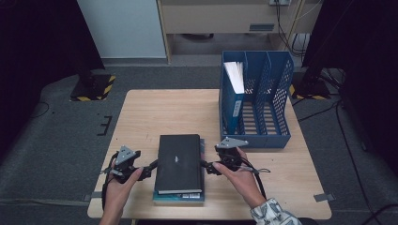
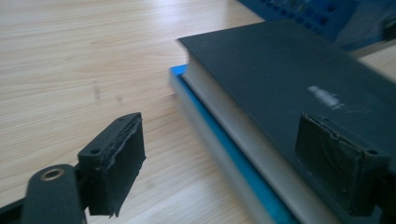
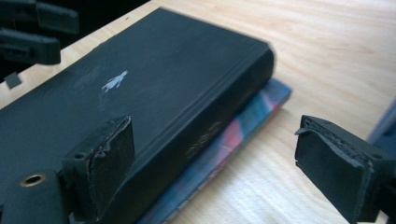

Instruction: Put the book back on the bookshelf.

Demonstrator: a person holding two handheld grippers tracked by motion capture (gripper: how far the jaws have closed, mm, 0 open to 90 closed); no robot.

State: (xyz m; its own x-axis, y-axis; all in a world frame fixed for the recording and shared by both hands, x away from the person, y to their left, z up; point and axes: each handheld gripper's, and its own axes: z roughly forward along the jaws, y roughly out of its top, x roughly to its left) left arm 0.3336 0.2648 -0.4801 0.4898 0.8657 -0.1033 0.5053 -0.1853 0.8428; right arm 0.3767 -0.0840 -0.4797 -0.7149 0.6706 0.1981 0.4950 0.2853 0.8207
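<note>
Two books lie stacked at the near edge of the table point(image 1: 141, 112), a thick black book point(image 1: 179, 163) on top of a thinner blue-edged book point(image 1: 179, 197), and neither has been lifted yet. The left gripper point(image 1: 151, 169) sits at the page side of the black book with its jaws apart; in the left gripper view one pad point(image 2: 116, 163) hangs over bare wood and the other point(image 2: 336, 163) is above the black cover, so the book's edge lies between them but nothing is pinched. The right gripper point(image 1: 206, 165) comes in from the spine side, also spread; in the right gripper view one pad point(image 3: 100, 168) rests over the cover and the other point(image 3: 336, 163) stands off over the table beside the lower book, with no pressure visible on either. Judging by this, the work is at the approach stage: both tools are lined up on the long sides of the black book and a grip has still to be made. Farther back, on the right half of the table, stands a blue file rack point(image 1: 263, 101) with three slots; a blue binder point(image 1: 233, 101) with white pages already stands upright in its leftmost slot, and the other two slots look free. If the books are meant for the rack, one item seems filed, while the black book and the one beneath it remain, each needing to be clamped, raised, turned upright and slid in.
</note>
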